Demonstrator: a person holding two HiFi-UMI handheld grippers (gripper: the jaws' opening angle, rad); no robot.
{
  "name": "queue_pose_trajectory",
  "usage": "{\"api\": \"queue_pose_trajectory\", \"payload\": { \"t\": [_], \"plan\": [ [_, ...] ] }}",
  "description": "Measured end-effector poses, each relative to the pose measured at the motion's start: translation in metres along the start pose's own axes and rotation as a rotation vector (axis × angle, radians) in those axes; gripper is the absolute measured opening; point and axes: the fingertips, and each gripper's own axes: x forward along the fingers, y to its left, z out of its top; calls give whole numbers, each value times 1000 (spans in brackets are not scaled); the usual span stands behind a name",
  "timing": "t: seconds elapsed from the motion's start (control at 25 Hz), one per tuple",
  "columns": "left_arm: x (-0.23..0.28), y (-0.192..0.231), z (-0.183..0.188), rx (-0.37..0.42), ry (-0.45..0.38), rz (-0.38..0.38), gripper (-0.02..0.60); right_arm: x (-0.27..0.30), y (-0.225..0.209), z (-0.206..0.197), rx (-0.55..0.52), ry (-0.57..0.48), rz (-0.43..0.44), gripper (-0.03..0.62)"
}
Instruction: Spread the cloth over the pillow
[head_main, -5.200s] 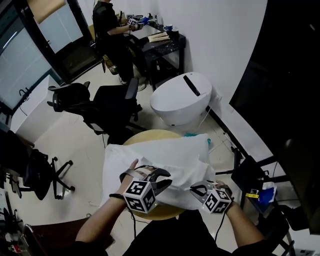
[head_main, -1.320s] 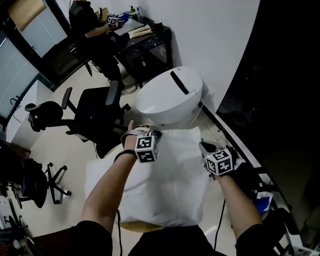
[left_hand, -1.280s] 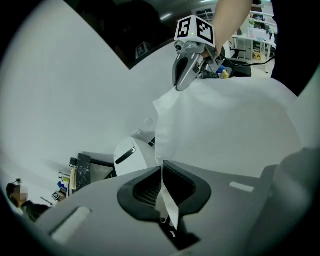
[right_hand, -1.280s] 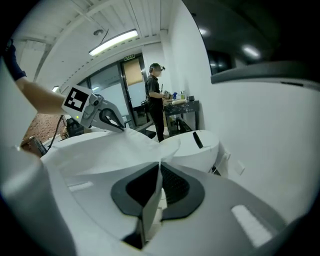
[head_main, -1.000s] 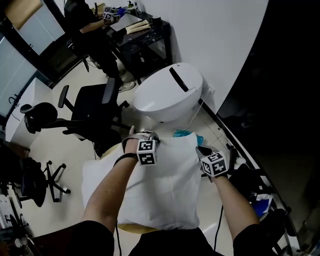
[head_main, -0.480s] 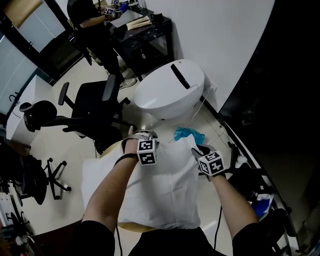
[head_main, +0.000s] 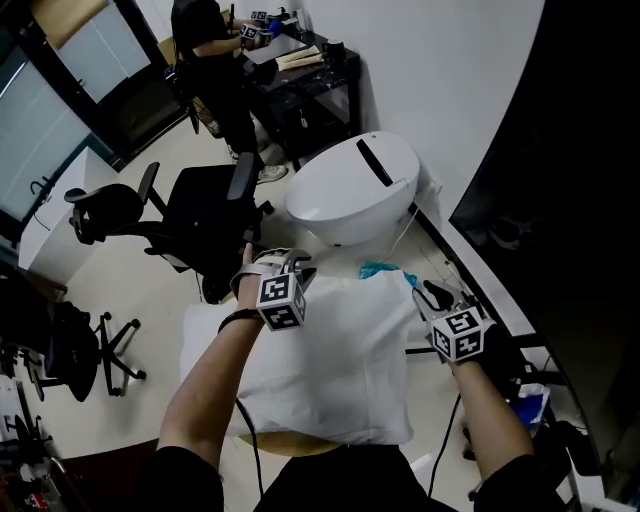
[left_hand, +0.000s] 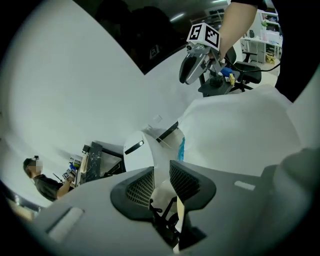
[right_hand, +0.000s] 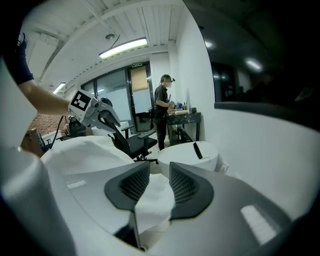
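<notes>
Head view: cloth (head_main: 320, 360) lies flat across the pillow on the round table (head_main: 290, 442). It covers nearly the whole top, so the pillow itself is hidden under it. Left tongs (head_main: 295, 262) sit at the cloth's far-left corner and right tongs (head_main: 435, 295) at the far-right corner, with both marker cubes facing up.

Left gripper view: left tongs (left_hand: 161, 180) are apart and have just been opening. Something whitish sits low in the gap, but can't tell if it is cloth. The pads aren't pressing on anything. The cloth surface spreads out to the right, and the right tongs (left_hand: 189, 75) show above it.

Right gripper view: right tongs (right_hand: 159, 182) are also apart and have just been opening. A cloth fold (right_hand: 152, 202) lies loose in the gap and is not clamped. The rest of the cloth runs off to the left under the left tongs (right_hand: 107, 117).

Beyond the table:
- A white dome unit (head_main: 355, 190) with a black slot on top stands just past the far edge.
- A teal scrap (head_main: 380, 270) is on the floor between the dome unit and the cloth.
- A black chair (head_main: 215, 205) is to the left of the dome.
- A person (head_main: 210, 50) stands further back.
</notes>
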Motion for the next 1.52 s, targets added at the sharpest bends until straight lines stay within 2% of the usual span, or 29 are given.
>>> {"api": "queue_pose_trajectory", "payload": {
  "t": [0.2, 0.4, 0.56, 0.68, 0.88, 1.04, 1.24, 1.4, 1.52],
  "plan": [
    [-59, -20, -12, -12, -29, 45, 89, -46, 27, 20, -34, -63, -35, 132],
    [-128, -54, -23, -13, -64, 78, 89, -94, 74, 43, -94, -123, -47, 132],
    [-175, -92, -40, -30, -101, 135, 89, -129, 116, 53, -121, -156, -47, 132],
    [-198, -135, -56, -49, -97, 139, 89, -146, 141, 52, -121, -164, -43, 132],
    [-219, -215, -92, -91, -41, 127, 88, -163, 178, 41, -154, -159, -19, 132],
    [-234, -264, -113, -137, -2, 133, 88, -168, 209, 24, -187, -138, 14, 132],
    [-239, -324, -135, -185, 79, 113, 89, -176, 241, -13, -221, -84, 74, 132],
    [-236, -365, -158, -166, 181, 116, 91, -183, 258, -53, -233, -25, 106, 132],
    [-232, -373, -178, -162, 248, 162, 154, -186, 263, -86, -256, 40, 108, 132]
  ]
}}
